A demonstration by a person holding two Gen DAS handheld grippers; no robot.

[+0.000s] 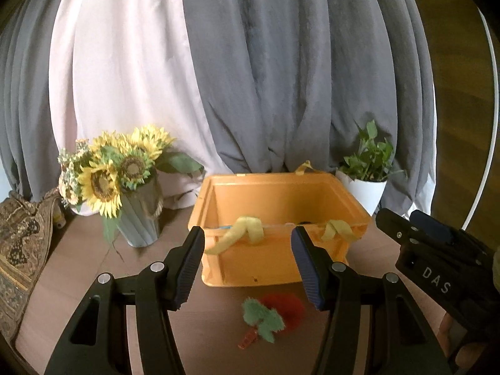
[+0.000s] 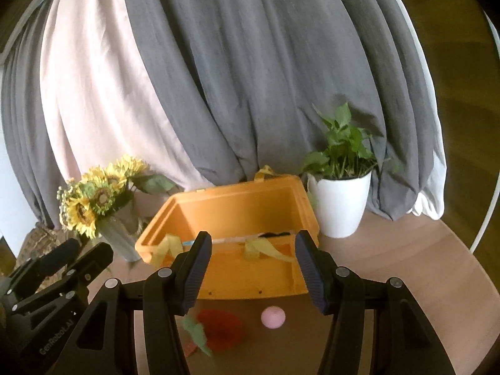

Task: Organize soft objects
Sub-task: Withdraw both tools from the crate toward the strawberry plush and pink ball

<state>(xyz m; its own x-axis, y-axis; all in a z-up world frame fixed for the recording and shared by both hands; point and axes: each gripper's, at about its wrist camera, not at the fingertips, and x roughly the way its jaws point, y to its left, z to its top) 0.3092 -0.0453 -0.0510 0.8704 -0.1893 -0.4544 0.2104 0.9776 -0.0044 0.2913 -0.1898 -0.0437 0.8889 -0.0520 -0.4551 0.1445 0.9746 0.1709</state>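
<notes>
A red plush strawberry with green leaves [image 1: 275,314] lies on the brown table in front of an orange plastic crate [image 1: 275,187]. It also shows in the right wrist view [image 2: 218,331]. A small pink ball [image 2: 272,317] lies to its right. My left gripper [image 1: 248,267] is open and empty, above and just behind the strawberry. My right gripper [image 2: 253,273] is open and empty, above the ball and strawberry. The crate [image 2: 237,203] has yellow ribbons on its rim; something dark lies inside, mostly hidden.
A grey vase of sunflowers [image 1: 125,181] stands left of the crate. A white pot with a green plant [image 2: 340,200] stands at its right. Grey and pink curtains hang behind. A patterned cushion [image 1: 22,243] lies at the far left.
</notes>
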